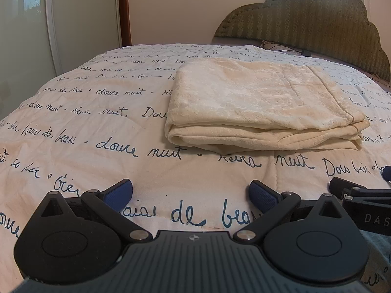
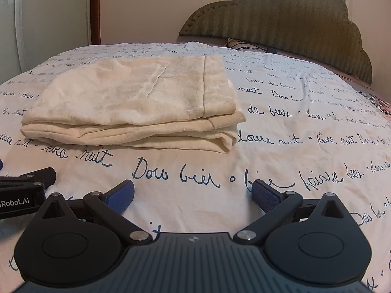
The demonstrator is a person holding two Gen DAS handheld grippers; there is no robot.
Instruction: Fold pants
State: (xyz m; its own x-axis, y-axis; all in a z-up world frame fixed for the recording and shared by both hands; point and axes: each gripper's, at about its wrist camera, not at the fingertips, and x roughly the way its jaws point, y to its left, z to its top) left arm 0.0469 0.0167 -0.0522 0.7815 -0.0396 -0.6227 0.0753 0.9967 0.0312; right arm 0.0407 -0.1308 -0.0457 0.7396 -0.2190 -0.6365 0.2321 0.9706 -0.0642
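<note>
Cream-coloured pants (image 1: pixel 264 102) lie folded into a flat stack of layers on the bed, right of centre in the left wrist view and left of centre in the right wrist view (image 2: pixel 132 102). My left gripper (image 1: pixel 190 194) hovers open over the quilt, short of the stack, with nothing between its blue pads (image 1: pixel 119 193). My right gripper (image 2: pixel 193 194) is likewise open and empty, just this side of the stack's right end. Each gripper shows at the edge of the other's view: the right one (image 1: pixel 361 195) and the left one (image 2: pixel 24 190).
The bed carries a white quilt (image 1: pixel 97 127) printed with dark blue handwriting. A green padded headboard (image 1: pixel 317 17) stands at the far right, with a dark cable (image 1: pixel 293 50) at its foot. A pale wardrobe door (image 1: pixel 24 36) is on the left.
</note>
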